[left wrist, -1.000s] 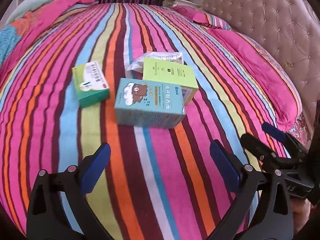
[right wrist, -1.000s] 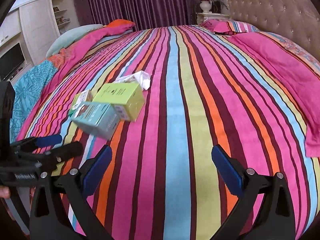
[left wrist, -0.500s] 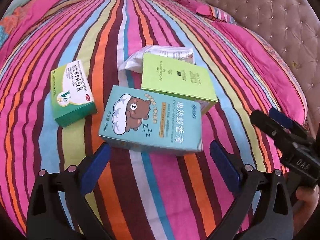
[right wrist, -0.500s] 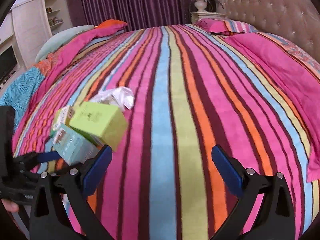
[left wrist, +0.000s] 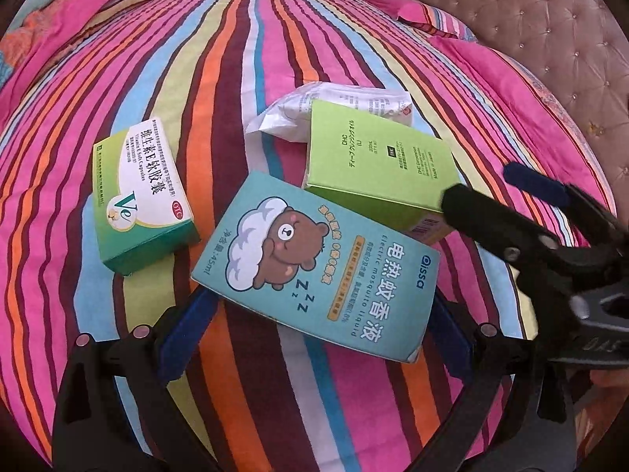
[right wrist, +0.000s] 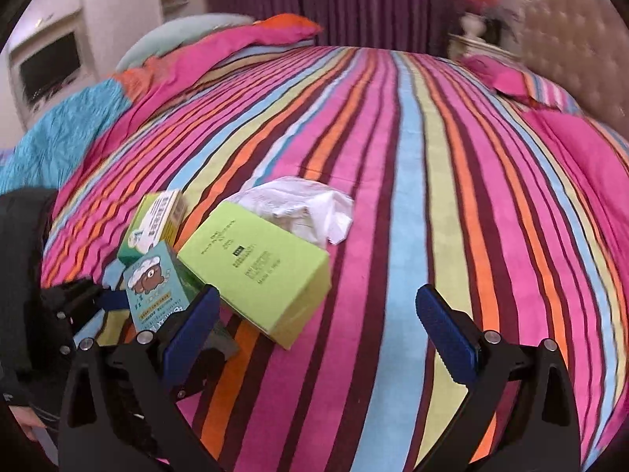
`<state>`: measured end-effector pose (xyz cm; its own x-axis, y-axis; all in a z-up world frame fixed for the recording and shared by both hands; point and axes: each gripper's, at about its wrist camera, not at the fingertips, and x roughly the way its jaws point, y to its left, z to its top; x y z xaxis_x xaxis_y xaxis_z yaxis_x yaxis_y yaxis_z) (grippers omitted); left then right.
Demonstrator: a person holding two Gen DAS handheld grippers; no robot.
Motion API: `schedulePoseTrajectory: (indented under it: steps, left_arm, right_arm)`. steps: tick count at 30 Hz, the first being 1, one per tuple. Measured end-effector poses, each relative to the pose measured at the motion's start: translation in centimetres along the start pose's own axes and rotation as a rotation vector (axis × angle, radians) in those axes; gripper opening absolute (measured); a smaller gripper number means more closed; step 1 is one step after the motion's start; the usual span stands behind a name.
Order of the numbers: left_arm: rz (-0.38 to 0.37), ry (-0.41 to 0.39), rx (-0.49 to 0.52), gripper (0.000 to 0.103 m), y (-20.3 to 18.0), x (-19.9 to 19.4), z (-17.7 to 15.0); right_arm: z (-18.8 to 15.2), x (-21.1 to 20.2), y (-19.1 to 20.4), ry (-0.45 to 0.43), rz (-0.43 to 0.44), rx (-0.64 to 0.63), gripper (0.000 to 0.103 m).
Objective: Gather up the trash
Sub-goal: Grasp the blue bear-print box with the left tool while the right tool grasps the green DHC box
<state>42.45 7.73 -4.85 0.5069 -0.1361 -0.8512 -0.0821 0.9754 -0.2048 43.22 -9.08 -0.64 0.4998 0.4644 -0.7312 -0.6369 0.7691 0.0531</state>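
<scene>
Several pieces of trash lie together on the striped bedspread (left wrist: 275,59). A teal bear box (left wrist: 314,267) lies flat between the wide-apart fingers of my left gripper (left wrist: 318,334), which is open, its blue pads at the box's near corners. Behind it sit a lime green box (left wrist: 377,165), a green and white carton (left wrist: 141,196) and a crumpled white wrapper (left wrist: 334,110). My right gripper (left wrist: 499,192) is open at the lime box's right end. In the right wrist view, the lime green box (right wrist: 259,267) lies just ahead of the left finger of my open right gripper (right wrist: 318,330).
A tufted headboard (left wrist: 550,47) and pink pillows (left wrist: 424,11) bound the right side. A folded pink and blue quilt (right wrist: 118,98) lies along the bed's far left. Purple curtains (right wrist: 334,0) hang beyond. Bare striped bedspread (right wrist: 432,196) stretches to the right of the boxes.
Both grippers have moved forward to the pile. The teal box has come between my left fingers, and my right gripper has swung left toward the lime box. Both stay open.
</scene>
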Motion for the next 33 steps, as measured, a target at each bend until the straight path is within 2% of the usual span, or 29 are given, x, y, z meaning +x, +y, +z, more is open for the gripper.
schedulePoseTrajectory:
  steps: [4, 11, 20, 23, 29, 33]
  left_arm:
    - [-0.011, -0.009, 0.024, 0.096, 0.3, 0.1, 0.1]
    - [-0.034, -0.027, 0.076, 0.096, 0.5, 0.3, 0.1]
    - [-0.069, -0.038, 0.107, 0.094, 1.0, 0.3, 0.0]
    - [-0.057, -0.047, 0.12, 0.093, 0.7, 0.3, -0.2]
    - [-0.049, -0.069, 0.105, 0.092, 0.4, -0.6, -1.0]
    - [-0.054, -0.079, 0.093, 0.092, 0.8, -1.4, -1.6]
  right_arm:
    - [0.7, 1.4, 0.9, 0.05, 0.008, -0.139, 0.095]
    - [1.6, 2.7, 1.2, 0.078, 0.095, -0.212, 0.095]
    - [2.2, 4.2, 0.4, 0.146, 0.225, -0.114, 0.094]
    - [1.8, 3.9, 0.0, 0.152, 0.274, -0.063, 0.08]
    - [0.6, 2.7, 0.0, 0.137, 0.244, -0.053, 0.069]
    - [-0.3, 1.9, -0.7, 0.113, 0.23, 0.014, 0.067]
